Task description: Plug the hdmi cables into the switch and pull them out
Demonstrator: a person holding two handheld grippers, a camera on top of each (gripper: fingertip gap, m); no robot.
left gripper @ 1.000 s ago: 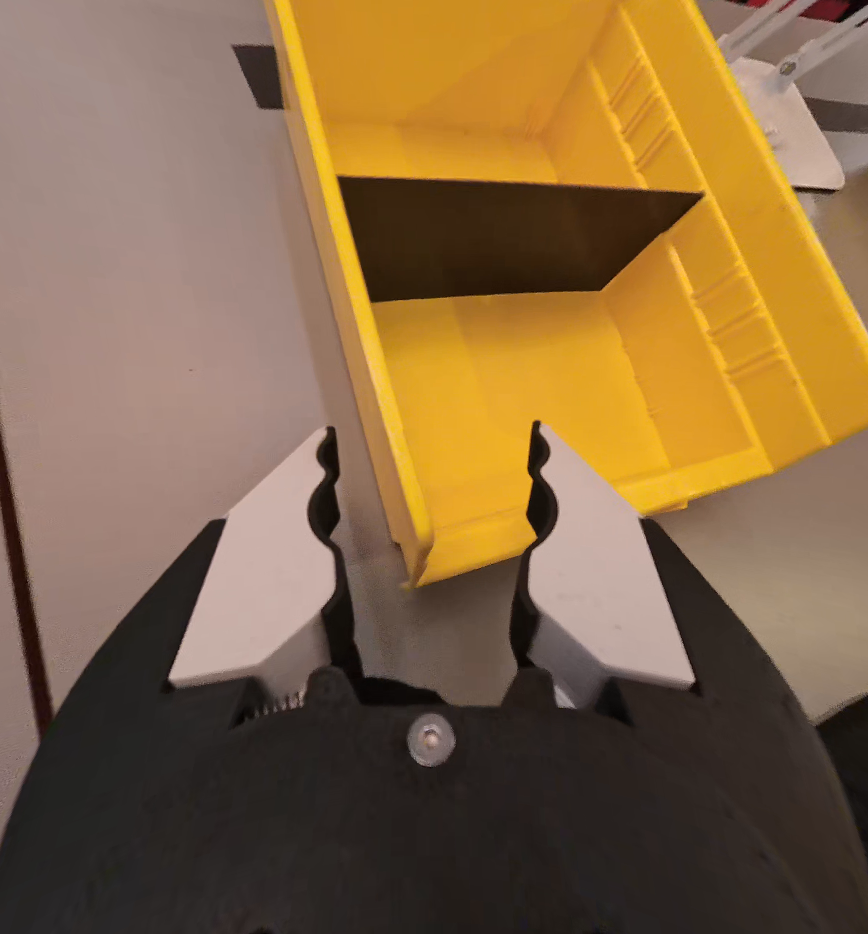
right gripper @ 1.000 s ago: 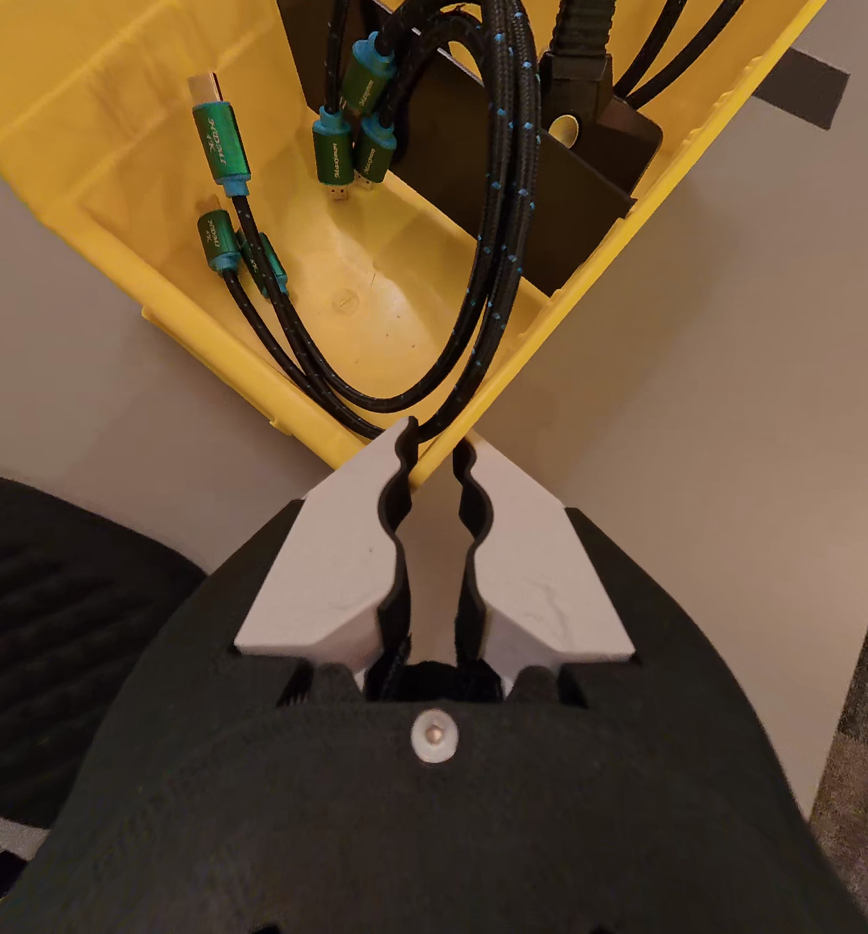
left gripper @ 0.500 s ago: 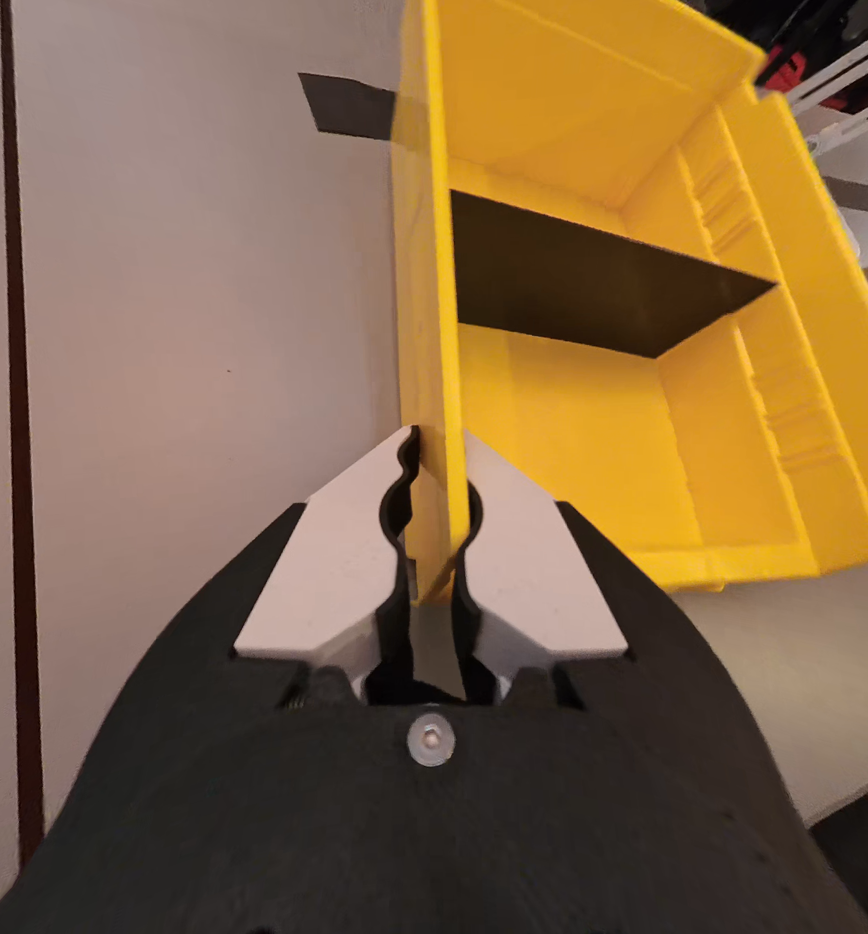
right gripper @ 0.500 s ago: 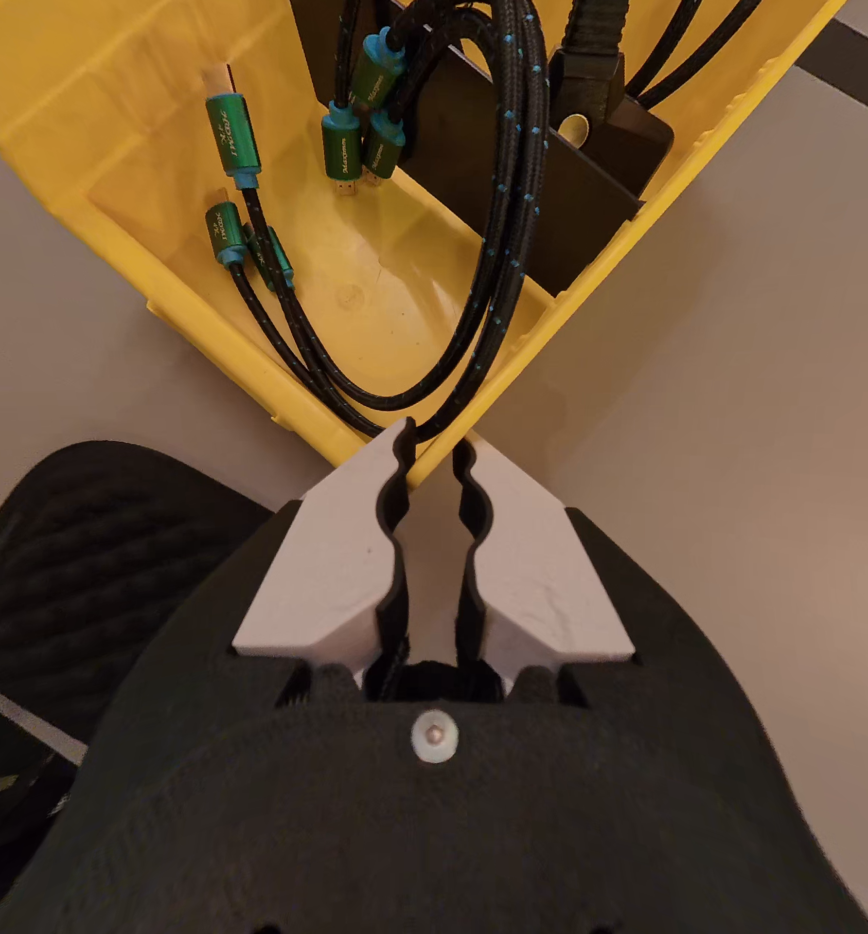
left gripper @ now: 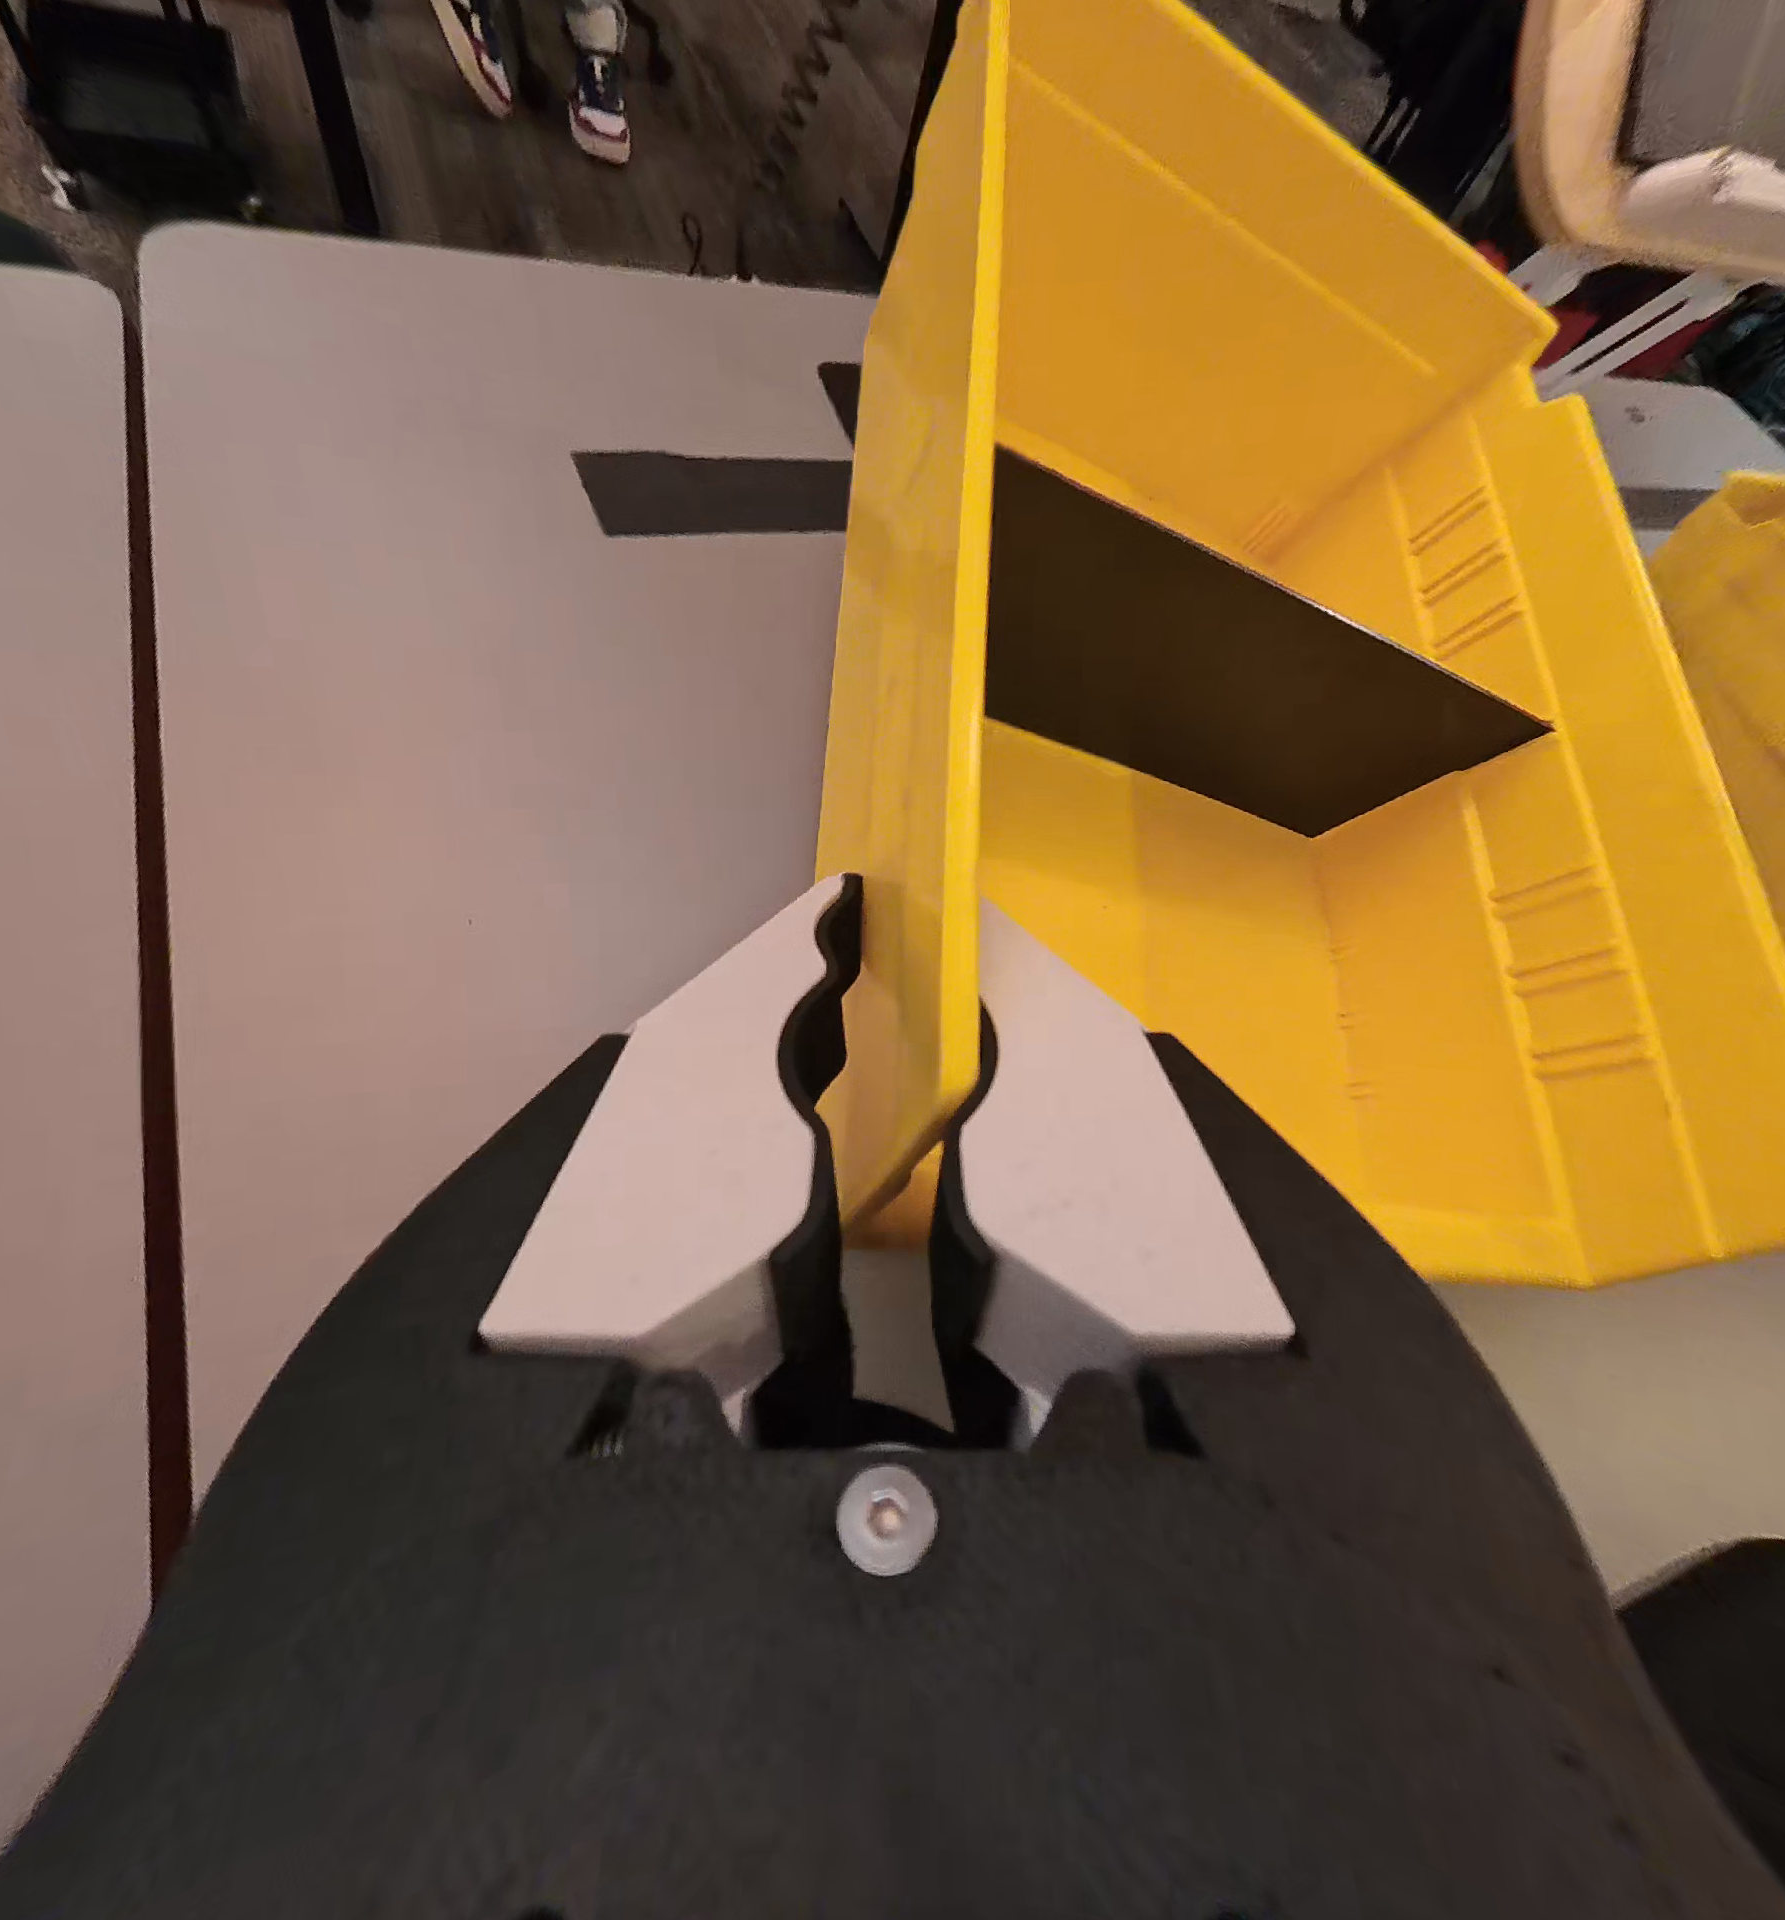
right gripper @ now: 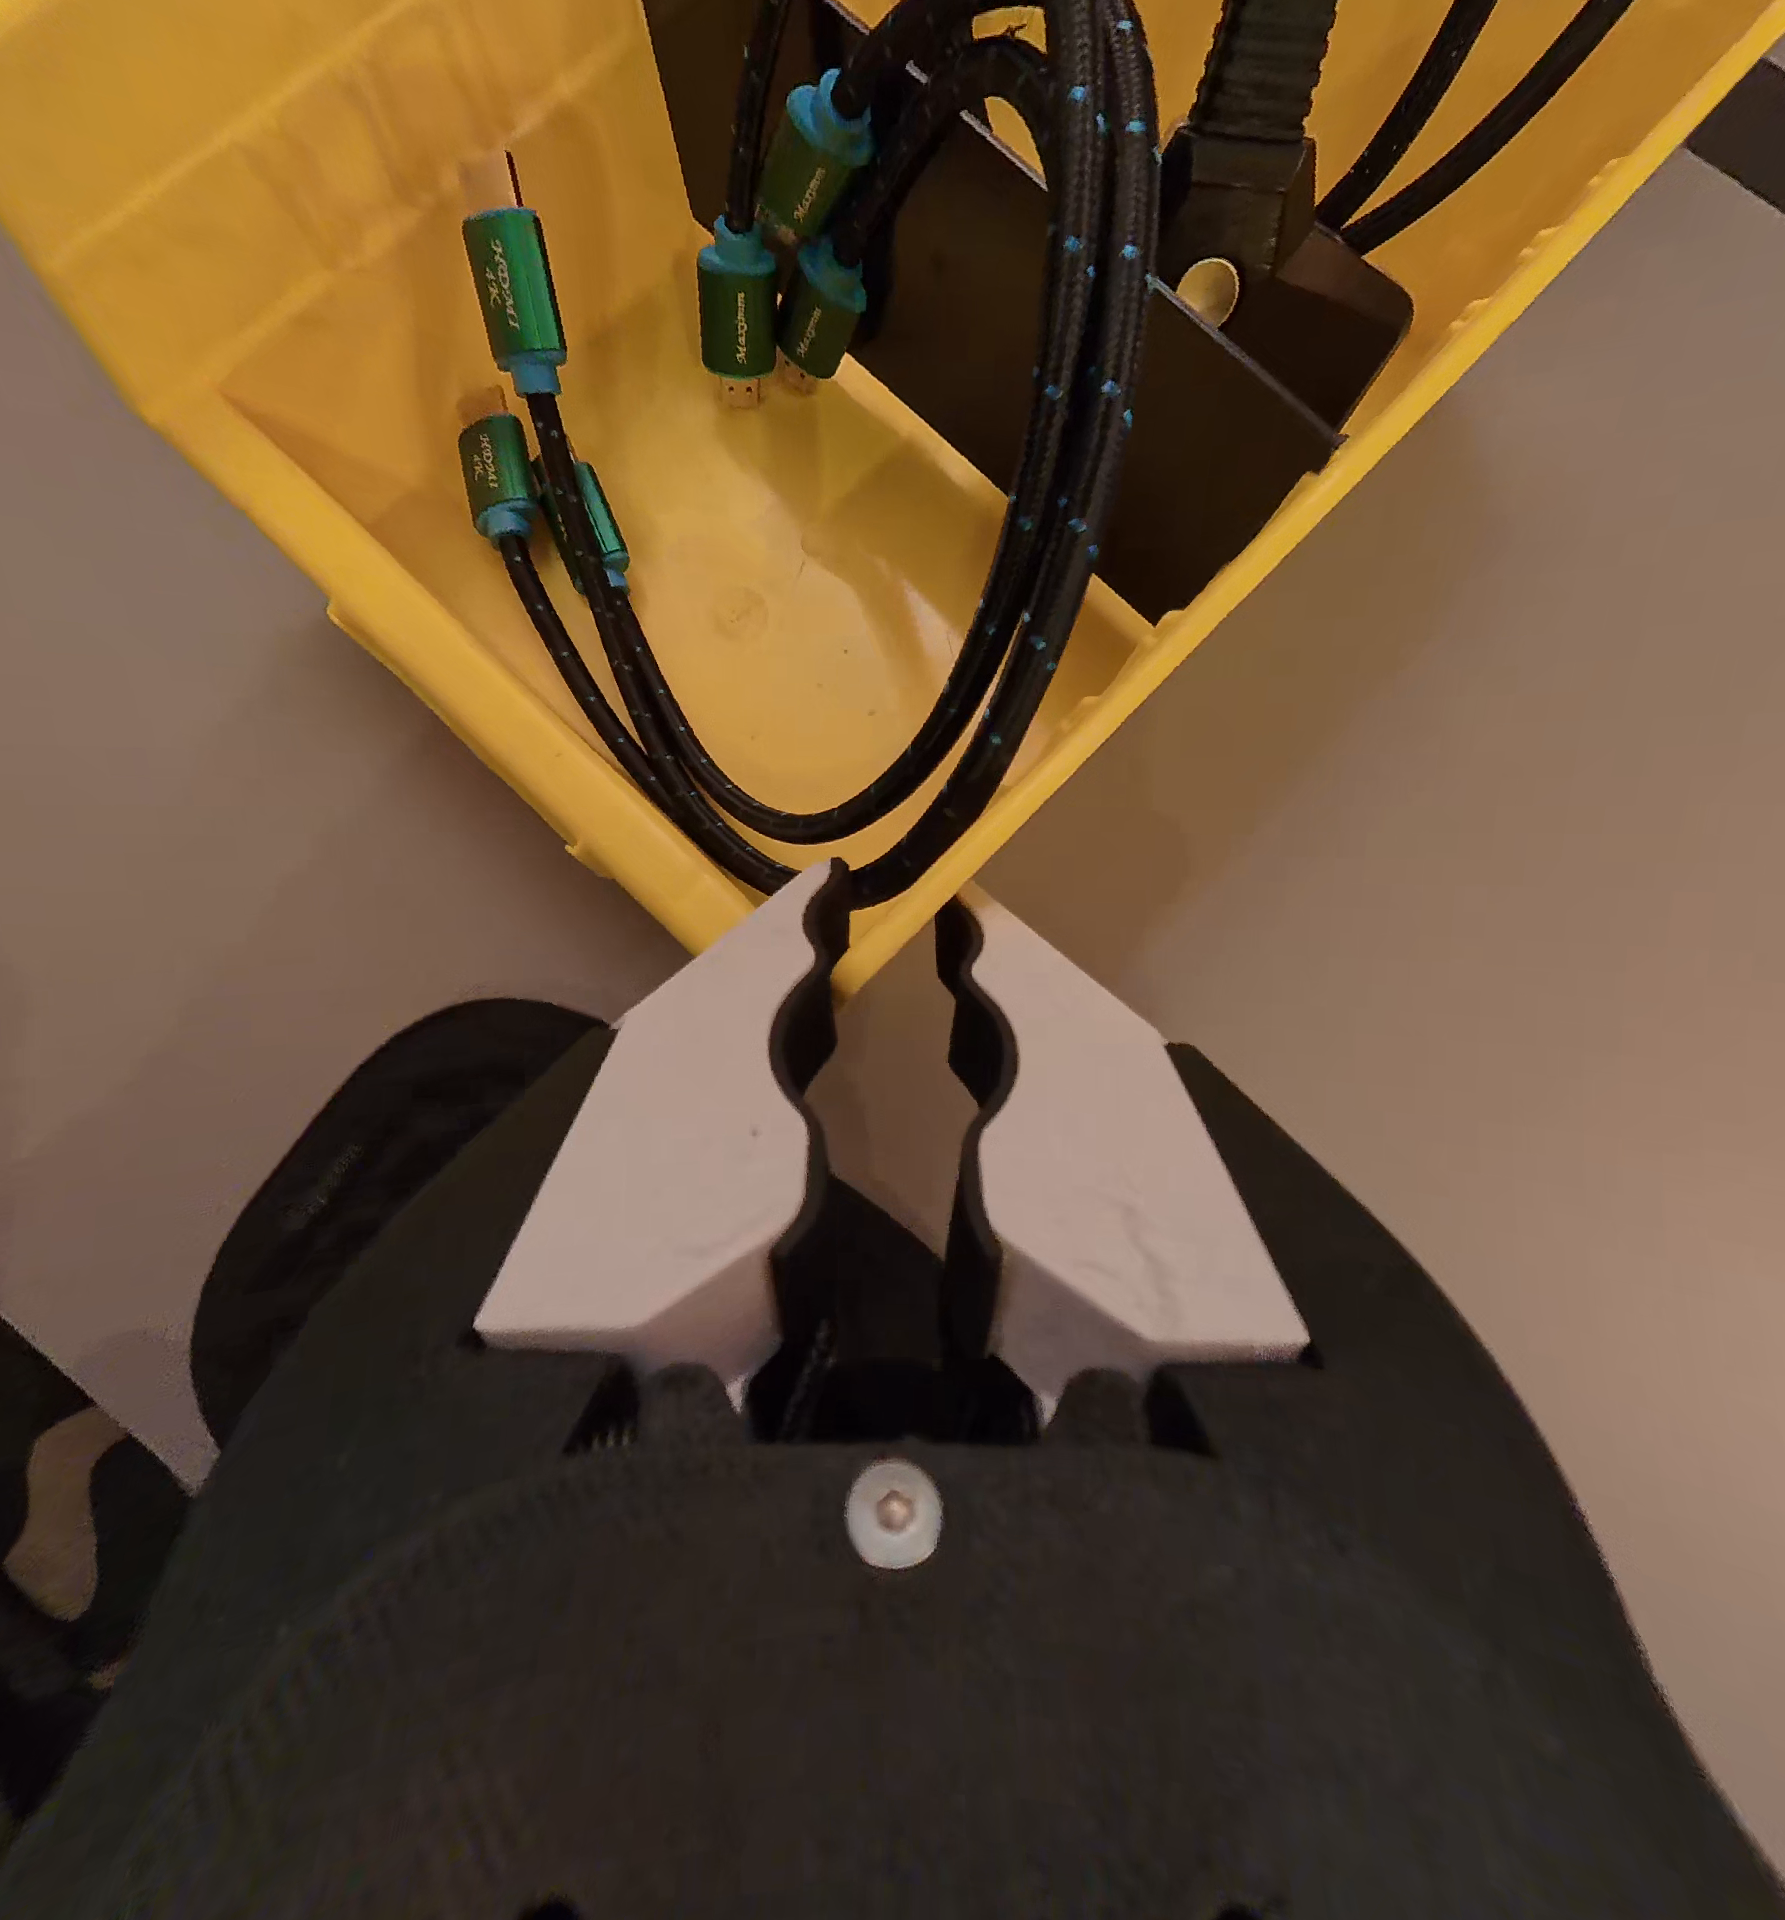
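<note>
My left gripper [left gripper: 914, 904] is shut on the left wall of an empty yellow bin [left gripper: 909, 675], near its front corner. A black divider [left gripper: 1179, 665] splits that bin in two. My right gripper [right gripper: 896, 894] is shut on the near corner wall of a second yellow bin [right gripper: 275, 343]. Several black braided HDMI cables [right gripper: 1033, 582] with green plugs [right gripper: 514, 291] lie loose in its front compartment. The black switch [right gripper: 1324, 322] stands behind this bin's black divider, with a thick cable at its top.
Both bins are on a pale table [left gripper: 452, 727] with a black tape strip [left gripper: 701, 494] and a dark seam [left gripper: 155, 831] at left. The cable bin's edge shows at the left view's right side [left gripper: 1761, 644]. A black rounded object [right gripper: 368, 1122] lies left of my right gripper. One gripper's finger ends stand about 70 cm off the other's.
My left gripper went from open in front of the empty bin to shut on its left wall, and its view now reaches the table's far edge. My right gripper kept its hold.
</note>
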